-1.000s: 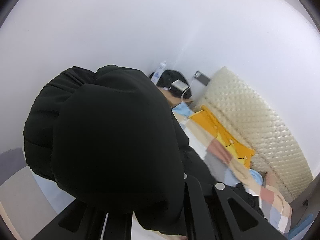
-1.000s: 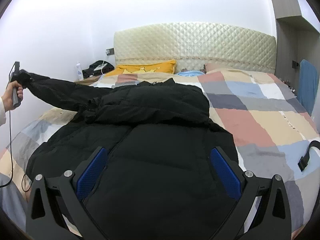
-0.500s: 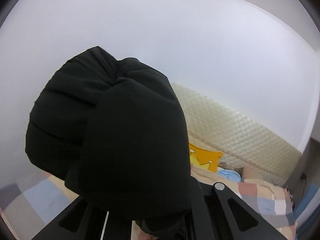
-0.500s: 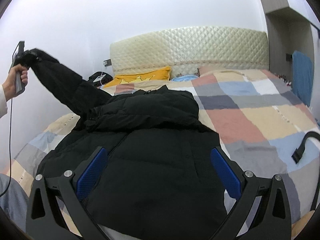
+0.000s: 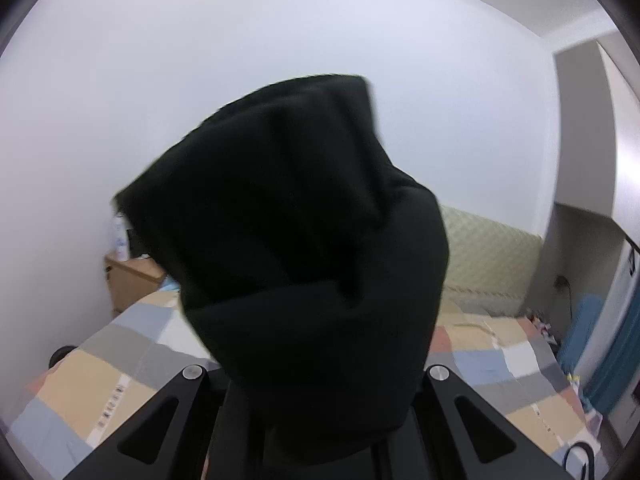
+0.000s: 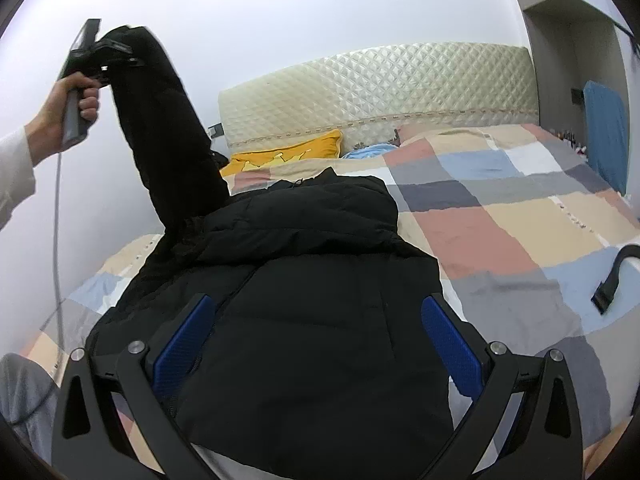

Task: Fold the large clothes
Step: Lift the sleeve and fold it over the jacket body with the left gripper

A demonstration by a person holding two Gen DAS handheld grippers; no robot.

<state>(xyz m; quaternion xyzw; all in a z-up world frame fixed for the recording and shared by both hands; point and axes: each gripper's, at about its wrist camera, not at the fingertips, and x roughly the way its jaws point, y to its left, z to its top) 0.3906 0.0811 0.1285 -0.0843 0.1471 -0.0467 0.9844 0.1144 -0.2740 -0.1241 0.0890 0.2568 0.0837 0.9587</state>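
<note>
A black puffer jacket [image 6: 312, 292] lies spread on the checked bedspread [image 6: 520, 220], hood towards the headboard. My left gripper [image 6: 120, 50] is shut on the cuff of the jacket's left sleeve [image 6: 168, 136] and holds it high above the bed's left side. In the left wrist view the bunched black sleeve cuff [image 5: 304, 240] fills the middle and hides the fingertips. My right gripper [image 6: 316, 340] is open, its blue pads [image 6: 184, 332] wide apart just above the jacket's lower body, holding nothing.
A cream quilted headboard [image 6: 380, 92] stands at the back, with a yellow pillow [image 6: 288, 156] below it. A black strap [image 6: 612, 276] lies on the bed's right edge. A wooden bedside table [image 5: 132, 280] stands left of the bed. A blue cloth [image 6: 604, 132] hangs at the far right.
My left gripper has lifted the sleeve from nearly level to steeply upward and swung it inward over the bed. My right gripper stayed open over the jacket's lower body.
</note>
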